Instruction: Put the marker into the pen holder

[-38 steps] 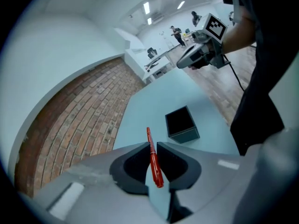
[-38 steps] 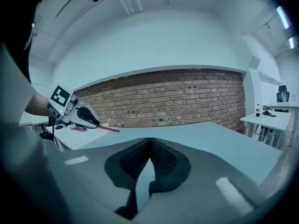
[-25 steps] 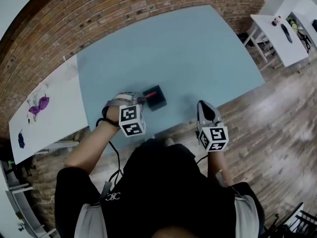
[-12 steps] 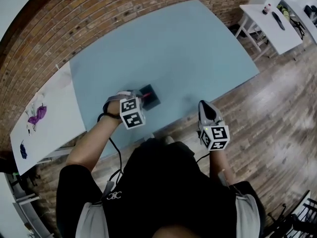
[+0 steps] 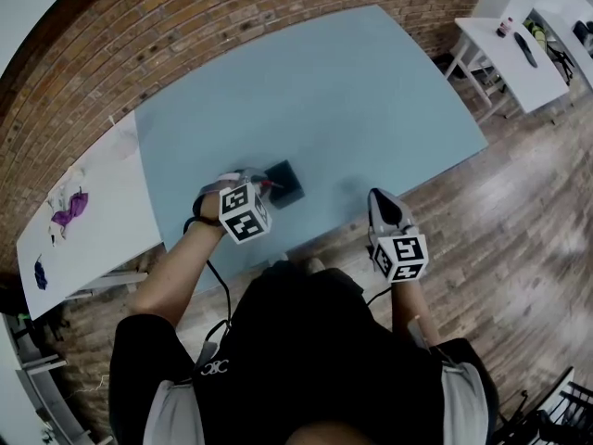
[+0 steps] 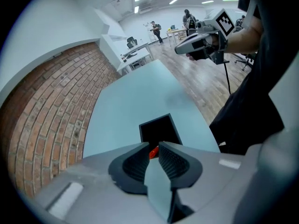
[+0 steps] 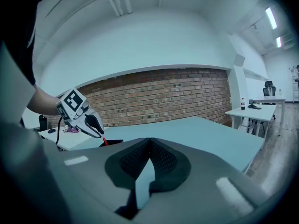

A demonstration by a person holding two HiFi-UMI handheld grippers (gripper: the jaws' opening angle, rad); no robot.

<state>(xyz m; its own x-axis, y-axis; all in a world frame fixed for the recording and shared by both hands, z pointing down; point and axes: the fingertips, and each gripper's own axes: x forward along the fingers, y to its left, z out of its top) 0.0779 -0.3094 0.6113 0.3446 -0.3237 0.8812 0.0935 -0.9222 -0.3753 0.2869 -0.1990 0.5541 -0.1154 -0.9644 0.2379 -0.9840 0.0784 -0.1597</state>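
Your left tongs (image 6: 154, 146), jaws just eased wider, pinch the red marker (image 6: 153, 152) at their tips over the black holder (image 6: 159, 127). Your right tongs (image 7: 149, 141) are closed, empty.

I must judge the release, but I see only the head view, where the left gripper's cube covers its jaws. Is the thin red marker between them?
Observer: Yes. In the left gripper view the thin red marker sits between the tips of the left gripper, whose jaws have just been opening. Whether the pads press on it I cannot tell.
Operator: Has its lower end entered the holder?
Observer: The right gripper view shows the marker slanting down from those tips to the top edge of the black square pen holder. Below that edge it is hidden.
Operator: And the right gripper?
Observer: Its own view shows the right gripper shut, with nothing between its jaws.
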